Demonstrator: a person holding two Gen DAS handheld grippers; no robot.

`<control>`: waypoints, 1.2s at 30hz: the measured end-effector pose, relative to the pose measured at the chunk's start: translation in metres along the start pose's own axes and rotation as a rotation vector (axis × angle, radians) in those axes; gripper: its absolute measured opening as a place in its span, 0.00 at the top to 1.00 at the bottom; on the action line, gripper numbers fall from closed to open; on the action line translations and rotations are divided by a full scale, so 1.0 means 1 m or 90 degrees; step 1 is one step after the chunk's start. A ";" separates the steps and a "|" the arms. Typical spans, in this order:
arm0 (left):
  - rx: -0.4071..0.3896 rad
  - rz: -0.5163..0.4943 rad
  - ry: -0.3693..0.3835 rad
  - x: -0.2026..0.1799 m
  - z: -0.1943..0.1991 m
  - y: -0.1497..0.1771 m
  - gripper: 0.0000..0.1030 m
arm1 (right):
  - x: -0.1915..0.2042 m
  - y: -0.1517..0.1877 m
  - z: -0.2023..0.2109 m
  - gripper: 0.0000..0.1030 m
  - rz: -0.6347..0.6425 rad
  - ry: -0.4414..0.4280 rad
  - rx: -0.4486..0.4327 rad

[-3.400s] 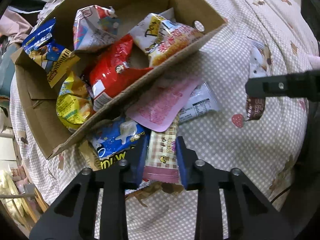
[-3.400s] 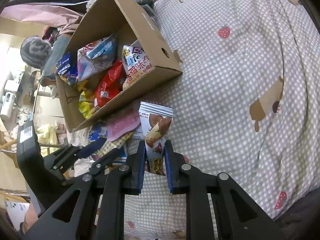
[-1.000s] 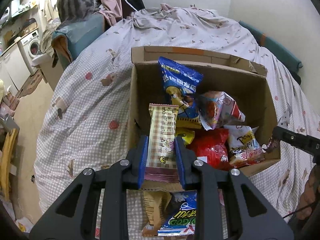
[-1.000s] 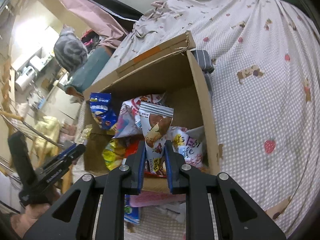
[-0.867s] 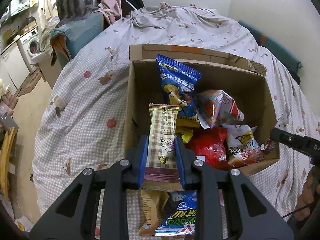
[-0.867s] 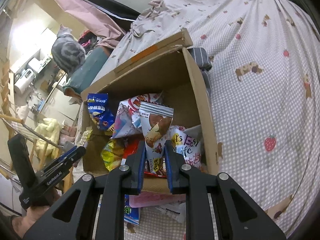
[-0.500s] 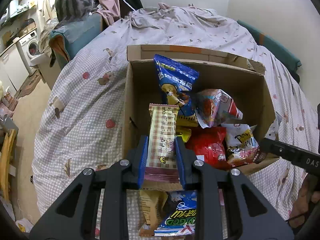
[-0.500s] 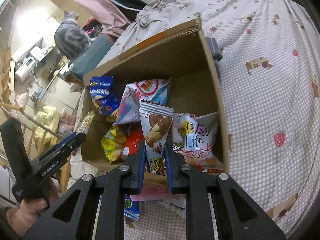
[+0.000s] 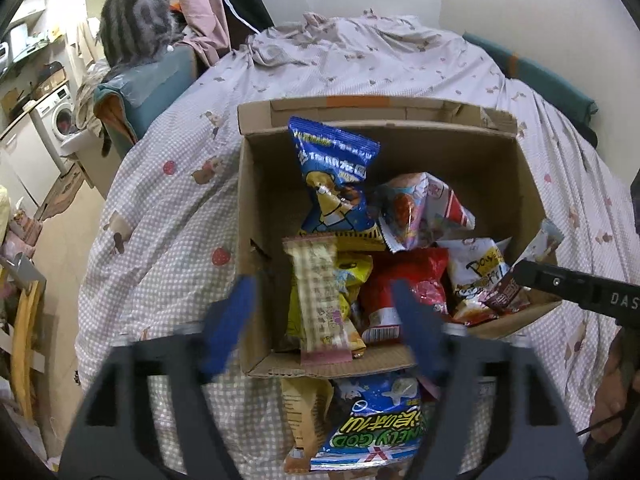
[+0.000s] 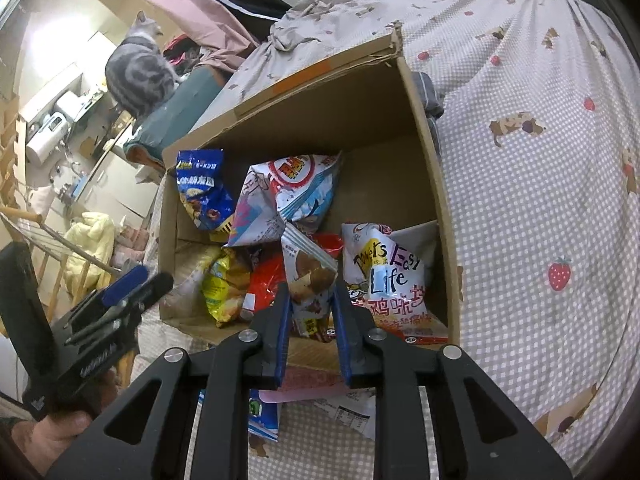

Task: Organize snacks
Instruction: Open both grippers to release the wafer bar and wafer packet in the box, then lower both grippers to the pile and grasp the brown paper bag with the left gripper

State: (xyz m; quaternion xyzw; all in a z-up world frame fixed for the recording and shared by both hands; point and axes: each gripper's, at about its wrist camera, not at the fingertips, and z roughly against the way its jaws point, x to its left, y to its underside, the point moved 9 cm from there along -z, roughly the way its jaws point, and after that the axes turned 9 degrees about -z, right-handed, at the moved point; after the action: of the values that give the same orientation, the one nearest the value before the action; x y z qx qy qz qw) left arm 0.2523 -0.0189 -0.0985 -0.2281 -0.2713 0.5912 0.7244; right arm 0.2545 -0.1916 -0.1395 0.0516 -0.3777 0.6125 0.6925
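Note:
A cardboard box (image 9: 256,216) on the bed holds several snack bags; it also shows in the right wrist view (image 10: 424,128). My left gripper (image 9: 324,320) is open, its jaws spread wide and blurred, and a beige checked wafer pack (image 9: 318,304) sits free between them at the box's near edge. My right gripper (image 10: 310,312) is over the box's near edge with a brown-and-white snack bag (image 10: 308,272) tilting between its slightly parted jaws; whether it still grips the bag is unclear. The right gripper also shows in the left wrist view (image 9: 576,288).
Loose packs lie on the checked bedspread (image 9: 168,240) in front of the box: a blue bag (image 9: 376,424), a tan pack (image 9: 304,408), a pink pack (image 10: 304,388). A grey cat (image 10: 136,76) sits on a teal chair at the back left.
My left gripper's jaws have sprung open and let go of the checked wafer pack, which now drops into the box. The right gripper's jaws have widened a little and its bag has tilted.

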 end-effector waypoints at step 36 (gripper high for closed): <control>0.045 0.112 -0.010 0.040 0.050 0.054 0.19 | -0.009 0.045 0.056 0.11 -0.072 0.010 -0.039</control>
State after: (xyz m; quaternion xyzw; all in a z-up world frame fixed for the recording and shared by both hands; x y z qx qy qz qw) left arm 0.1860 0.0313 -0.0912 -0.2205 -0.2349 0.6639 0.6748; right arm 0.1889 -0.2184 -0.1225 0.0469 -0.3877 0.5609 0.7300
